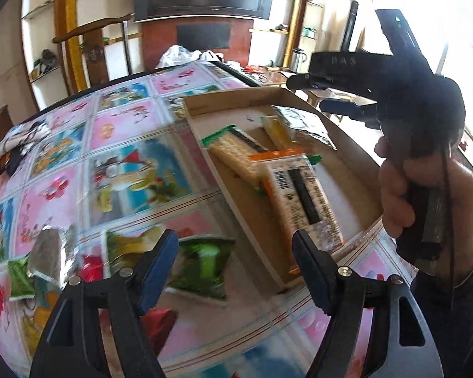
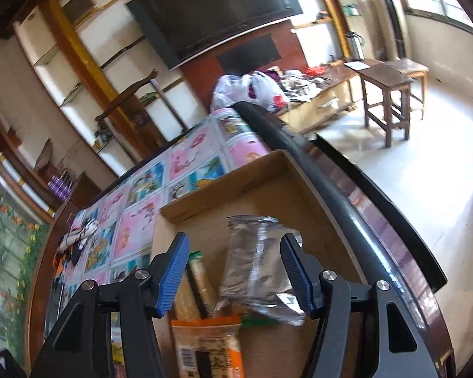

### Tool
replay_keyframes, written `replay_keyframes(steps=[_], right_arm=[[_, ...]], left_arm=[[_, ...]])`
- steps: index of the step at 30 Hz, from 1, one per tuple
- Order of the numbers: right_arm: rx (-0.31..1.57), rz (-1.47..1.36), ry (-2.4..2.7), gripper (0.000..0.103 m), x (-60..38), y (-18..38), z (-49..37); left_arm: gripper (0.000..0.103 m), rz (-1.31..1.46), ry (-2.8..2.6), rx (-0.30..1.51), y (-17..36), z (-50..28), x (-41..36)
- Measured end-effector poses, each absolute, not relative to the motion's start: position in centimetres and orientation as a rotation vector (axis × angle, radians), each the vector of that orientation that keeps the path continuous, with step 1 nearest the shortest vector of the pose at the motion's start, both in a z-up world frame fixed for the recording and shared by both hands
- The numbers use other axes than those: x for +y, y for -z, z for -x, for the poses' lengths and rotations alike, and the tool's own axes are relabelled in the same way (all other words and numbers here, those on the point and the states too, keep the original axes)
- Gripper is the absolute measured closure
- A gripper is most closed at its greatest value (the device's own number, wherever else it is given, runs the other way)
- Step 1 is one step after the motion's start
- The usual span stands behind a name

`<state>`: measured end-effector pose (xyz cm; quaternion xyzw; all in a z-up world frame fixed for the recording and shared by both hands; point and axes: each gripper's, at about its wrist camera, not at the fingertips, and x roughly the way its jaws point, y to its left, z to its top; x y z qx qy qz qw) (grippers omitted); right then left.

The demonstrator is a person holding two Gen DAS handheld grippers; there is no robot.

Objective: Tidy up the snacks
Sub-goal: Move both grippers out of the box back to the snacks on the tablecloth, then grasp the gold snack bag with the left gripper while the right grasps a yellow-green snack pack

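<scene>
A shallow cardboard box [image 1: 340, 160] lies on the patterned tablecloth. Inside it are a green-ended cracker pack [image 1: 233, 151], an orange-ended cracker pack [image 1: 299, 195], a yellow packet [image 1: 276, 129] and a silver packet [image 1: 302, 126]. My left gripper [image 1: 233, 245] is open, low over the table beside the box's near left corner, above a green snack bag [image 1: 201, 267]. A hand holds my right gripper [image 1: 307, 93] above the box's far end. In the right wrist view the right gripper [image 2: 235, 245] is open, with the silver packet [image 2: 258, 264] lying in the box [image 2: 236, 173] below its jaws, not pinched.
Loose snacks lie on the cloth left of the box: a silver bag [image 1: 50, 252], a small green bag [image 1: 19, 277] and a red bag [image 1: 157, 324]. The table's dark rounded edge [image 2: 347, 208] runs right of the box. Wooden stools [image 2: 391, 94] stand on the floor beyond.
</scene>
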<state>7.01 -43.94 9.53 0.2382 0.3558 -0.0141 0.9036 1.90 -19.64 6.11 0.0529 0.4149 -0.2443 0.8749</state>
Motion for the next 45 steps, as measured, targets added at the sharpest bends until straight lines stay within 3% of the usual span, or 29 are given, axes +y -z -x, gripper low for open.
replay_keyframes(steps=[21, 34, 36, 38, 42, 45], right_arm=[[0.818, -0.270, -0.448, 0.038, -30.4, -8.6, -6.2], [0.870, -0.171, -0.497, 0.038, -27.7, -7.7, -6.0], [0.892, -0.126, -0.500, 0.038, -26.7, -7.2, -5.9], [0.916, -0.077, -0.487, 0.038, -25.7, -6.5, -5.9], [0.933, 0.007, -0.480, 0.038, -23.9, -5.8, -5.5], [0.926, 0.080, -0.467, 0.033, -22.6, -5.4, -5.0]], left_arm=[[0.029, 0.154, 0.142, 0.876, -6.0, 0.7, 1.6], [0.029, 0.046, 0.161, 0.961, -2.0, 1.1, -0.2], [0.034, 0.018, 0.148, 0.954, -1.8, 1.0, -0.5], [0.047, 0.000, 0.135, 0.958, -1.5, 0.8, -0.5], [0.049, -0.013, 0.109, 0.938, -1.3, 0.5, -0.5], [0.050, 0.002, 0.085, 0.927, -1.2, 0.2, -0.2]])
